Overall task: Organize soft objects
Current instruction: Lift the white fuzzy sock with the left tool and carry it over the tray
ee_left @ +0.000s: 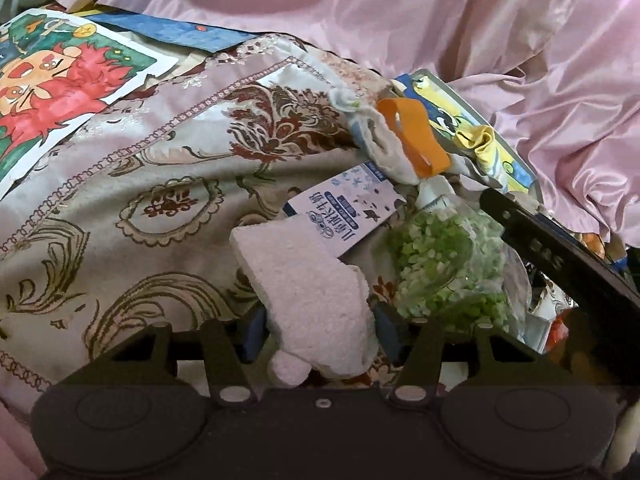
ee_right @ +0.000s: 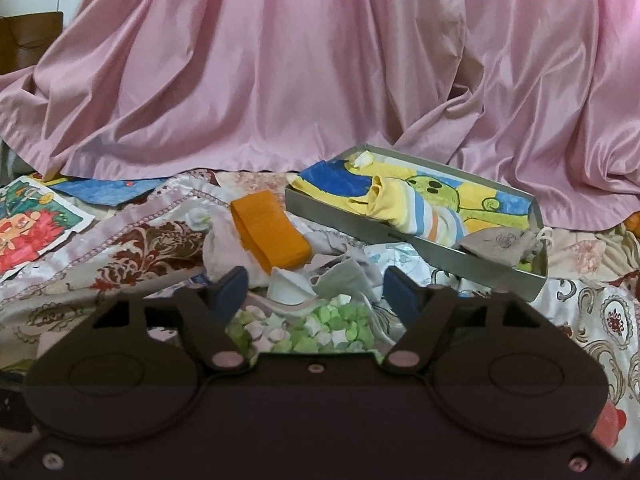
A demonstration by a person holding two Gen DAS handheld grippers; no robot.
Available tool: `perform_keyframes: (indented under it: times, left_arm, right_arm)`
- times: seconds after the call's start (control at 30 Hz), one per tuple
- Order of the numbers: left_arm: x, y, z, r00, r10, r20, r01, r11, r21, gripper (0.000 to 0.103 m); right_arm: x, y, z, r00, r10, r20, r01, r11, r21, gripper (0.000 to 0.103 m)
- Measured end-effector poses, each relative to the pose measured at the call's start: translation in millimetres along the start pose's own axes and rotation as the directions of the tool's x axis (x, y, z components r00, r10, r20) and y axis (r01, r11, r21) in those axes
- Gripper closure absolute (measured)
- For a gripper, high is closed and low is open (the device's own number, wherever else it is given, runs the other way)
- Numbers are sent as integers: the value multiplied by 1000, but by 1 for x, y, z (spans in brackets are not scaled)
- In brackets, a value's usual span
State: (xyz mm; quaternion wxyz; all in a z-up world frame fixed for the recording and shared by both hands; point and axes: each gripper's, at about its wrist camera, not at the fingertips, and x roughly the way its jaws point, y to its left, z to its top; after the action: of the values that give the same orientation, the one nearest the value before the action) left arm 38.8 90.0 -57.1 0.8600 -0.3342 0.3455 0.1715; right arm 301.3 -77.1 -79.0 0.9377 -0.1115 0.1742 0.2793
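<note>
Down at the lower middle of the left wrist view, the left hand-held gripper (ee_left: 320, 320) is clamped on a pale pink spongy piece (ee_left: 308, 292), whose body rises up and to the left from between the blue pads (ee_left: 250, 334). Just above it lies a small milk carton (ee_left: 344, 208) with blue print, tilted. To its right sits a clear bag of green and white bits (ee_left: 440, 264). An orange band (ee_left: 416, 136) lies further up, resting on a crumpled white cloth (ee_left: 384, 144). All this lies on a floral embroidered cover (ee_left: 160, 184). A painted sheet with a red figure (ee_left: 52, 80) fills the upper left of the frame, and pink satin drapery (ee_left: 400, 20) spans the top. A black arm of the other tool (ee_left: 560, 248) crosses the right side.

In the right wrist view, the right hand-held gripper (ee_right: 316, 292) stands released, its jaws apart with nothing pressed between the blue pads (ee_right: 230, 292); the bag of green and white bits (ee_right: 320, 328) lies below and beyond the gap, not gripped. The orange band (ee_right: 272, 232) sits above the left pad, in the middle of the frame. At the right centre a shallow grey tray (ee_right: 460, 264) holds a yellow and blue painted sheet (ee_right: 460, 196), a yellow striped sock (ee_right: 408, 208) draped over the near rim, and a small brownish cloth (ee_right: 496, 244) at its lower right end. Pink drapery (ee_right: 320, 60) fills the upper half.
</note>
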Motion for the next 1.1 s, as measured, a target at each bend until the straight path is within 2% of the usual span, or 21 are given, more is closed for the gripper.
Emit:
perform_keyframes:
  times: [0.23,0.33,0.43,0.6,0.7,0.97,1.1]
  left_arm:
    - [-4,-11,8,992,-23,122,14,997,73,46]
    - [-4,-14,9,989,-38,140,27,996,82,46]
    - [-3,-16,10,987,-48,150,36,996,85,46]
    - [-3,-17,11,983,-62,172,47,995,90,46]
    - [-5,-20,13,978,-77,195,58,993,99,46]
    - [-9,-38,25,959,-116,258,83,987,136,46]
    - [-10,-52,34,950,-130,283,89,984,151,46]
  right_arm:
    - [20,2,-2,1000,-14,-27,14,1000,0,55]
    - [21,-1,-4,999,-15,-31,15,1000,7,62]
    - [25,-4,-5,999,-21,-39,21,1000,11,72]
    - [29,-6,-5,999,-38,-32,39,999,5,96]
    - [27,-3,-3,998,-54,-11,54,998,-23,103]
    - [7,-5,17,992,-64,106,73,994,-83,103]
    - [0,-23,36,987,-40,156,48,998,-48,103]
